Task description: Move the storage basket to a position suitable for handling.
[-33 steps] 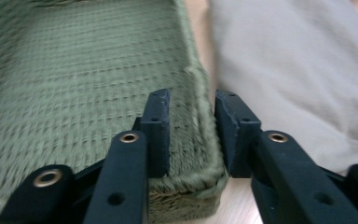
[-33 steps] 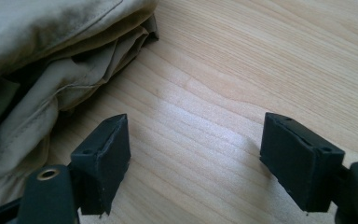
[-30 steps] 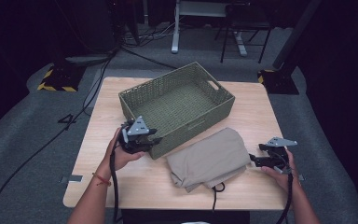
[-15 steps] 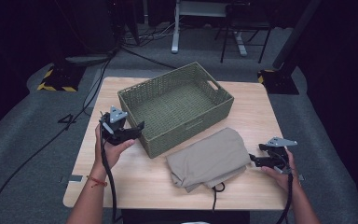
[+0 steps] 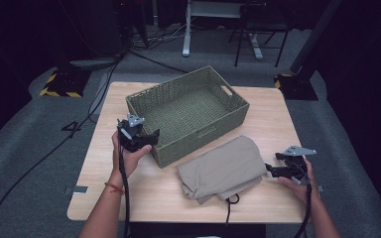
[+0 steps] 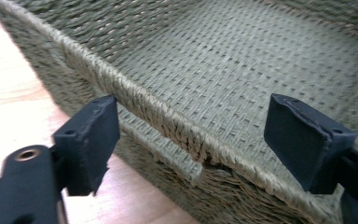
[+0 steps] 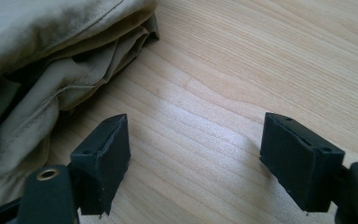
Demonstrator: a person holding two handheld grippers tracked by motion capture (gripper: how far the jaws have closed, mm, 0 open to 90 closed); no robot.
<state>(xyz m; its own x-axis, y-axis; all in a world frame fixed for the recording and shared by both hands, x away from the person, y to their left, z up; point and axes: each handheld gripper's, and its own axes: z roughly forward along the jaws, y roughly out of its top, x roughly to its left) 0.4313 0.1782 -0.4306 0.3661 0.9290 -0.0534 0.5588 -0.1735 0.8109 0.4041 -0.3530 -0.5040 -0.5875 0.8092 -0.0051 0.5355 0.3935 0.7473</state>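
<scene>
Woven green basket (image 5: 188, 111) sits on a pale wood bench (image 5: 278, 119), with a folded khaki cloth (image 5: 221, 168) lying just in front of its near long wall. The left tongs (image 5: 151, 138) hover at the basket's near left corner. In the left gripper view their jaws stand wide apart and have just been opening; the braided rim (image 6: 168, 121) runs slantwise through the gap between them, one pad (image 6: 91, 140) outside the wall, the other over the basket floor, neither pressing on it. The right tongs (image 5: 269, 169) rest low at the cloth's right end, jaws also wide and holding nothing. In the right gripper view bare wood lies between the pads, and the cloth's folded edge (image 7: 74, 79) lies just ahead and to the left of them. The cloth's long axis runs slantwise, roughly along the basket's near wall, from the middle of the bench toward the right tongs. The right hand (image 5: 297, 181) is plainly the nearer one to the cloth; it would likely need only a short reach leftward to take the edge.
</scene>
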